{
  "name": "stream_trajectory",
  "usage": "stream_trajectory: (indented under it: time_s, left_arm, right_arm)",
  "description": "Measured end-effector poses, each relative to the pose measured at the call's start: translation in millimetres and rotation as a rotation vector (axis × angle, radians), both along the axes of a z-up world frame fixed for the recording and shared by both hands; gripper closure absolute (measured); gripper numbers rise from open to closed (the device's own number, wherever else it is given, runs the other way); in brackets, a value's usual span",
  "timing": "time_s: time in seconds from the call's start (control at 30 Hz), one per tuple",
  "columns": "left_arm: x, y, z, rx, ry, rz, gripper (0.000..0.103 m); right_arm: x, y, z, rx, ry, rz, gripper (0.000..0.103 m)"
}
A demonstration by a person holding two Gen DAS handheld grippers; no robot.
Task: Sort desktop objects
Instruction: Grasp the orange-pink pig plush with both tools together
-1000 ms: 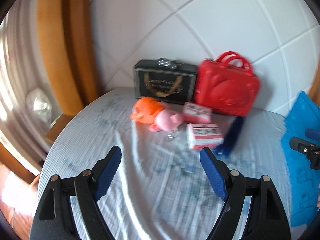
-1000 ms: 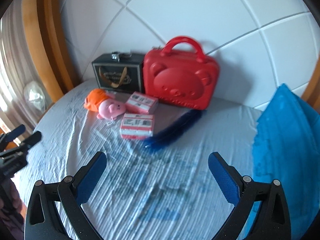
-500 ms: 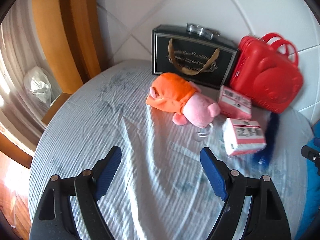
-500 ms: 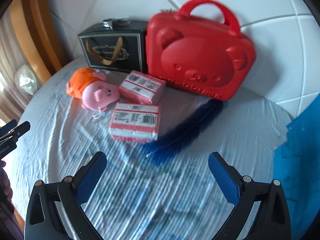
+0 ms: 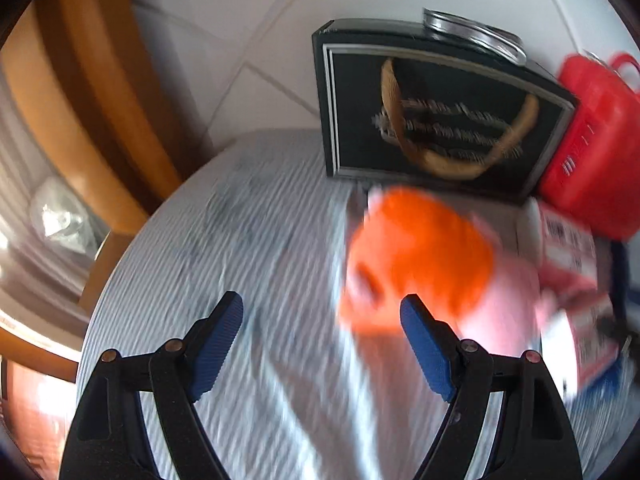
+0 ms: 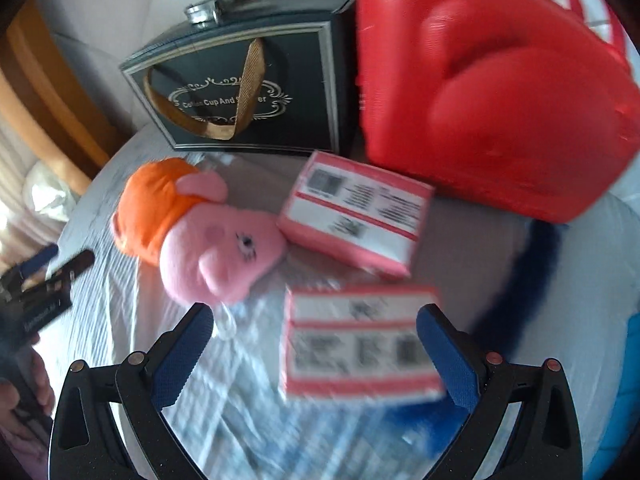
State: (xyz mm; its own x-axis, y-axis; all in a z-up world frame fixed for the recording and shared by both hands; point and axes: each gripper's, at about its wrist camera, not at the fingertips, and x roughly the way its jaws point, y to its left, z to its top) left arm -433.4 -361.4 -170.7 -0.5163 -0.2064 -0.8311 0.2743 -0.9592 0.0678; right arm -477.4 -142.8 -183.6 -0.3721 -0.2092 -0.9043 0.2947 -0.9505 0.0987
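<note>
A pink pig plush in an orange dress [image 6: 200, 232] [image 5: 420, 264] lies on the round table's pale cloth [image 5: 248, 240]. Beside it lie two pink-and-white boxes, the far box [image 6: 356, 212] and the near box [image 6: 360, 348]. A dark blue fuzzy strip [image 6: 520, 288] curves past them. My left gripper [image 5: 322, 320] is open, its right finger just in front of the plush. My right gripper [image 6: 314, 330] is open, and the near box lies between its fingers, untouched. The left gripper [image 6: 48, 276] also shows at the right wrist view's left edge.
A black gift box with a gold ribbon [image 6: 248, 92] [image 5: 436, 116] and a red bear-shaped case [image 6: 492, 92] [image 5: 592, 152] stand at the back against a white quilted wall. A metal flask [image 6: 224, 4] lies on the black box. Blue fabric [image 6: 632, 360] lies at the right.
Both grippers have moved forward and down toward the objects. The plush now sits right at the left gripper's right finger, and the near box has come between the right gripper's fingers.
</note>
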Motion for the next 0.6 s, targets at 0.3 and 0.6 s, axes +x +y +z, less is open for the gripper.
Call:
stream_trajectory:
  time_s: [0.3,0.6]
  left_arm:
    - [-100.0,-9.3,-45.8,0.143,-0.157,-0.066,0.021]
    - [56.2,-10.4,-23.0,0.063,-0.043,-0.122,0.017]
  right_arm:
    - [-20.6,-29.1,-15.6,0.046,0.002,-0.058,0.0]
    - [-1.8,-24.1,-13.8,-0.119,-0.003,-0.126,0.0]
